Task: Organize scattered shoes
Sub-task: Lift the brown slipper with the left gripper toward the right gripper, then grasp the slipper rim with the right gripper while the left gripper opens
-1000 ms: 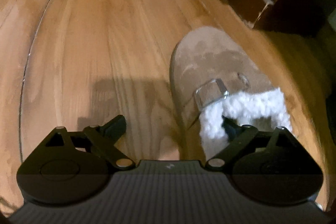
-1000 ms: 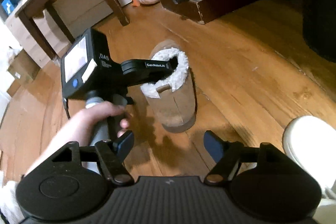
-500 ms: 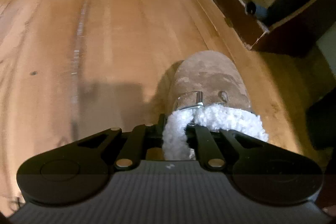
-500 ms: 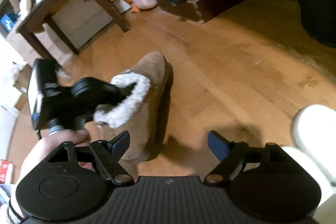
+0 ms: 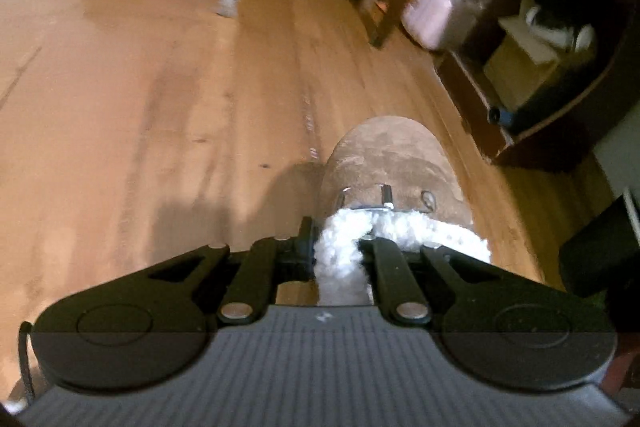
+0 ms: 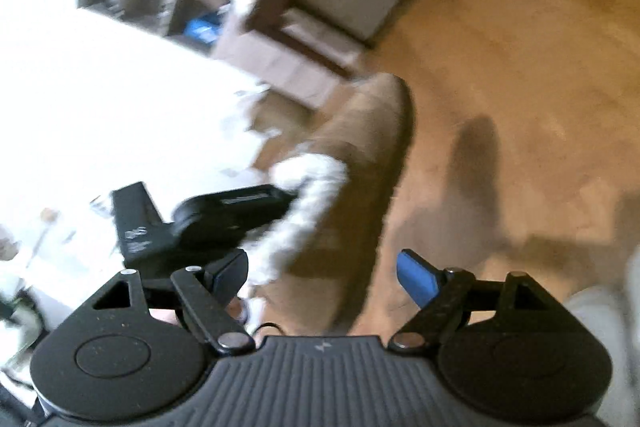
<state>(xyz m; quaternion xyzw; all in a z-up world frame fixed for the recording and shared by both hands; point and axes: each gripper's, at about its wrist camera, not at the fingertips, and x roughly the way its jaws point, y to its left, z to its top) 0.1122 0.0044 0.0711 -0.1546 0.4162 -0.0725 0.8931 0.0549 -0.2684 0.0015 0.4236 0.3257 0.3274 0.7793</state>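
Boot (image 5: 394, 163) toe-forward between left jaws

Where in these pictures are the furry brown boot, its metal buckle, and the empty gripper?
brown boot (image 5: 390, 151), left wrist view, on the suede toe.
metal buckle (image 5: 386, 194), left wrist view, on the buckle's shiny bar above the fleece.
right gripper (image 6: 322, 273), right wrist view, midway between its open jaws.
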